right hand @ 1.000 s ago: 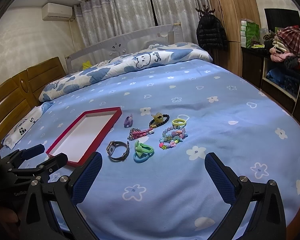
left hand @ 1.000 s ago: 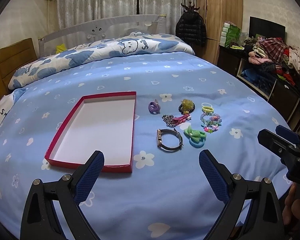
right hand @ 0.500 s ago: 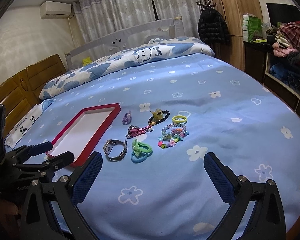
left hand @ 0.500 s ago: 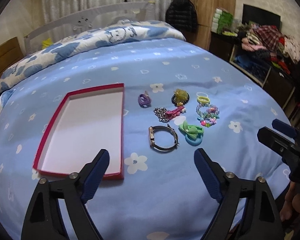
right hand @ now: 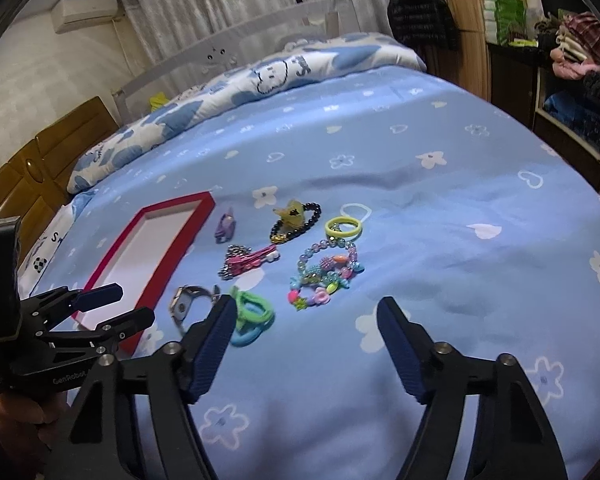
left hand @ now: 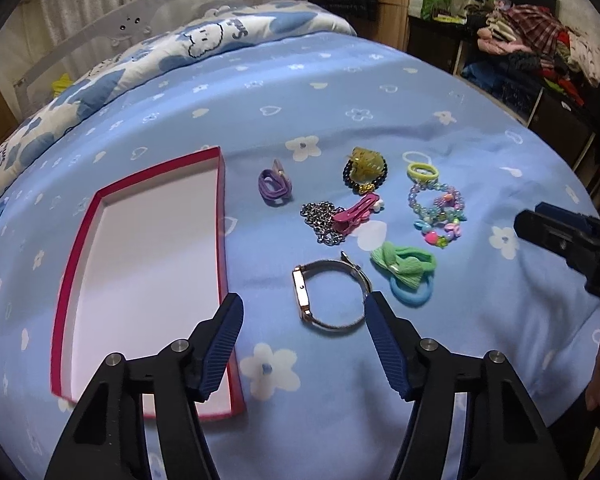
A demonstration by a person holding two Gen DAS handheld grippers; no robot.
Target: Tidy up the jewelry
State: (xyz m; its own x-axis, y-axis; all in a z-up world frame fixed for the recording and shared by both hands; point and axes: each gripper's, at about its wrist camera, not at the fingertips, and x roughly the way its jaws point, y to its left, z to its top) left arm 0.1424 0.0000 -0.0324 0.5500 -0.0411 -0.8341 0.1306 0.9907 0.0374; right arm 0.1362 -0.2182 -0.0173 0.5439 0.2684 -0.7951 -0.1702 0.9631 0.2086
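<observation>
Evidently the watch (left hand: 331, 297) lay on the bed (left hand: 380, 92) beside the box (left hand: 220, 216), light with a stiff case and springy band. Left gripper (left hand: 303, 322) jaws, lately narrowing, stood apart, empty; band offered best hold

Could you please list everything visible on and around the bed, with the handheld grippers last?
red shallow box, white inside: one, left on blue bedspread
purple hair tie: one, beside box
silver chain: one, under pink hair clip
black bead bracelet with yellow charm: one, behind clip
yellow hair ring: one
pastel bead bracelets: a small pile
green bow on blue hair tie: one
metal wristwatch: one, nearest
left gripper: open, closing, empty
right gripper: open, closing, empty
</observation>
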